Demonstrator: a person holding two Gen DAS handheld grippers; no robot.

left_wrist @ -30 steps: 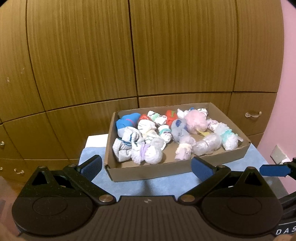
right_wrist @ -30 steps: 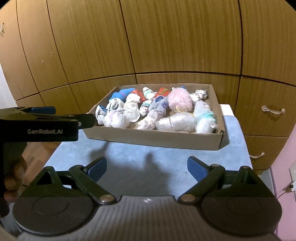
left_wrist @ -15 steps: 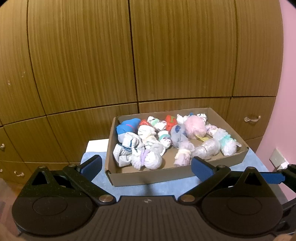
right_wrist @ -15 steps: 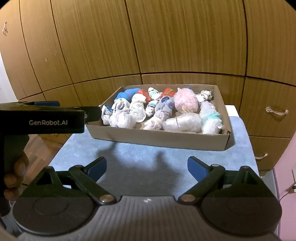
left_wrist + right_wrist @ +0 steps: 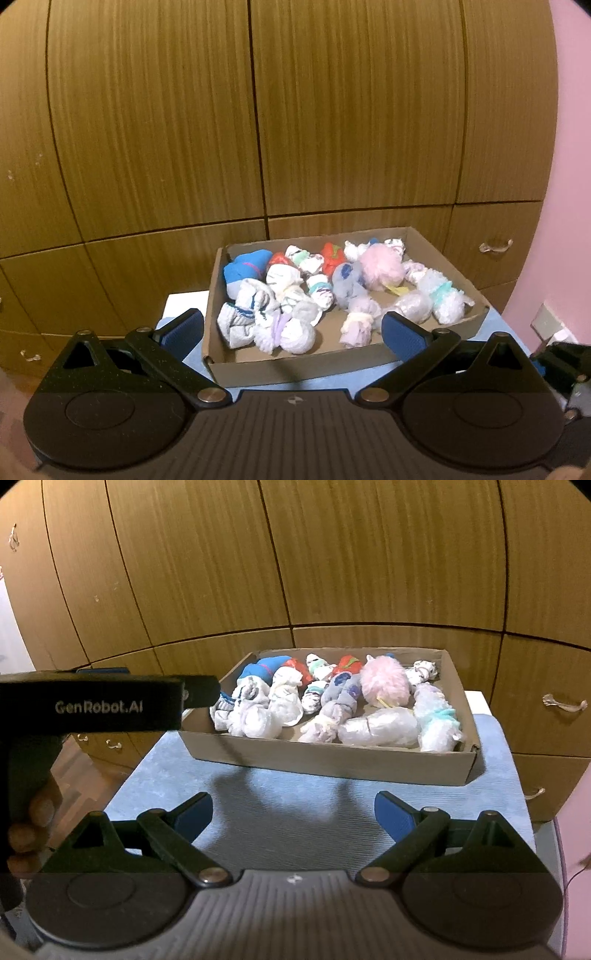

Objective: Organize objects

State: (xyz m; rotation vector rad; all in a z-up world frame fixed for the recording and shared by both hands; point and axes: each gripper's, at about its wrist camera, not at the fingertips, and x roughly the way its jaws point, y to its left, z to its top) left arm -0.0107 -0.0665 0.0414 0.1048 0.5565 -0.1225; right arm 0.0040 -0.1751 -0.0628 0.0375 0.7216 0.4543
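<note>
**Both claws held wide before the box of bundles**

The box (image 5: 332, 764), a shallow cardboard tray, sits on the blue-covered bench (image 5: 280, 812), toward its far edge, with brown wooden cabinets (image 5: 332, 561) close behind it. Inside lies a crowd of small knotted cloth bundles. A blue bundle (image 5: 264, 667) lies in the far left corner of the box, a red one (image 5: 349, 663) against the far wall near the middle, and a fluffy pink ball (image 5: 384, 683) just right of centre. A long pale bundle (image 5: 380, 731) lies along the near wall toward the right, with a white and teal one (image 5: 437, 716) beside it in the near right corner.

The left claw (image 5: 291, 328) tilts downward toward the box, its blue pads spread wide apart with nothing between them; in its own view the pads frame the near wall of the box, the left pad beside the near left corner. From the right wrist view its black body reaches in from the left at about the height of the box rim, its tip just beside the left wall, and fingers (image 5: 31, 823) wrap the handle below.

The right claw (image 5: 293, 812) also slopes downward, short of the box over bare blue cover, its pads standing wide apart and empty. Its tip shows at the right edge of the left wrist view, beside the near right corner of the box.
</note>
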